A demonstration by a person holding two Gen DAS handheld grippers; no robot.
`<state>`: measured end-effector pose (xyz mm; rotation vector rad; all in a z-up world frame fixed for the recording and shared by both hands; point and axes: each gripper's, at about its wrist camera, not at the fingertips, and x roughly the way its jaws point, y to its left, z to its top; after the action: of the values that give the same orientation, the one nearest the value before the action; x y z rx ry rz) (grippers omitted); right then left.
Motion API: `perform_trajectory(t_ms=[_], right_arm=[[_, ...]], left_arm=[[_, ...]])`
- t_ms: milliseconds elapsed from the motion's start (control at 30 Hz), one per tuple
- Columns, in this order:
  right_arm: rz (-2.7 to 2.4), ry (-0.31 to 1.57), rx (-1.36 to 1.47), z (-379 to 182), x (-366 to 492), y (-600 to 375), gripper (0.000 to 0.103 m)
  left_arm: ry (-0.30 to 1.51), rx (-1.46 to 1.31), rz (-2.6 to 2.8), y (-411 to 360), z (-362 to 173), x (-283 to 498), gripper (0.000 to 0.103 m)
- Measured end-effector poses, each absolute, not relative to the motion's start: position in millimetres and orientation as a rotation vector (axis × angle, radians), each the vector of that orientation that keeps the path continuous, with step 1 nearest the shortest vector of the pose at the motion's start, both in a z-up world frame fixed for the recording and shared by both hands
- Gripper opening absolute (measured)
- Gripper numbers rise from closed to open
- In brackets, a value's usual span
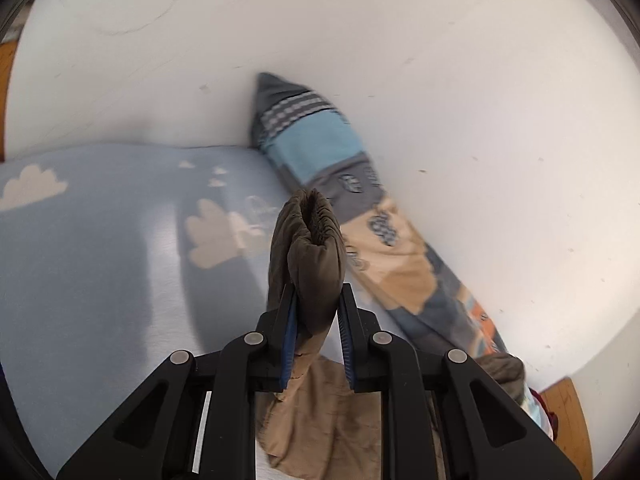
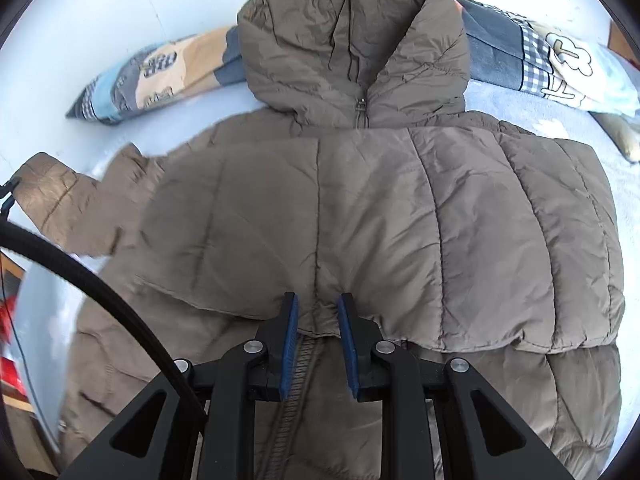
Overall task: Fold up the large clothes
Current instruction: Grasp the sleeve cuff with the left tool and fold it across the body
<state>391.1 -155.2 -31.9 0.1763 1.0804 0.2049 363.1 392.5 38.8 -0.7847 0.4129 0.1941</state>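
Observation:
A brown quilted hooded jacket (image 2: 400,220) lies front up on the bed, its hood (image 2: 352,40) toward the pillows and its lower part folded up over the chest. My right gripper (image 2: 318,300) is shut on the folded edge at the middle, where the fabric puckers between the blue pads. My left gripper (image 1: 318,292) is shut on the elastic sleeve cuff (image 1: 312,240) and holds it raised above the bed. More of the jacket (image 1: 320,412) hangs below it. In the right wrist view the lifted sleeve (image 2: 52,188) stretches out to the far left edge.
A patterned pillow (image 1: 320,144) leans on the white wall (image 1: 360,20); in the right wrist view pillows (image 2: 160,68) lie behind the hood. The sheet (image 1: 100,240) is light blue with cloud prints. A black cable (image 2: 80,272) crosses the lower left. Wooden floor (image 1: 568,412) shows beyond the bed.

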Motion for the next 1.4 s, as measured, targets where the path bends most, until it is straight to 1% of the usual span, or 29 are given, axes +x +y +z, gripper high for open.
perform_trajectory(t_ms=[200, 433, 600, 767, 867, 1000, 1067, 1167, 1400], right_arm=[[0.213, 1.004, 0.193, 9.5, 378.2, -164.2, 0.022], [0.142, 0.963, 0.267, 54.1, 336.8, -204.2, 0.022], [0.027, 0.951, 0.415, 58.0, 296.8, -253.2, 0.023], [-0.033, 0.902, 0.489, 49.3, 294.8, -298.3, 0.023], [-0.064, 0.895, 0.554, 45.5, 294.6, -325.9, 0.023], [-0.092, 0.86, 0.606, 47.8, 291.9, -352.4, 0.023], [-0.082, 0.856, 0.663, 46.8, 288.2, -361.6, 0.023], [-0.071, 0.848, 0.67, 50.1, 286.6, -367.8, 0.023], [-0.058, 0.829, 0.705, 53.8, 286.3, -379.1, 0.023]], left_arm=[[0.4, -0.696, 0.07, 339.8, 82.4, 366.7, 0.019], [0.419, -0.642, -0.118, 248.7, 123.2, 367.9, 0.019], [0.437, -0.578, -0.21, 172.7, 149.7, 368.3, 0.019], [0.485, -0.519, -0.278, 95.8, 159.9, 372.9, 0.019], [0.52, -0.499, -0.307, 52.1, 151.2, 373.3, 0.019], [0.58, -0.46, -0.336, -8.9, 126.9, 377.0, 0.019], [0.618, -0.446, -0.347, -39.5, 105.9, 380.9, 0.019], [0.672, -0.434, -0.342, -76.4, 73.7, 381.1, 0.019], [0.805, -0.4, -0.324, -130.3, -12.3, 399.3, 0.019]])
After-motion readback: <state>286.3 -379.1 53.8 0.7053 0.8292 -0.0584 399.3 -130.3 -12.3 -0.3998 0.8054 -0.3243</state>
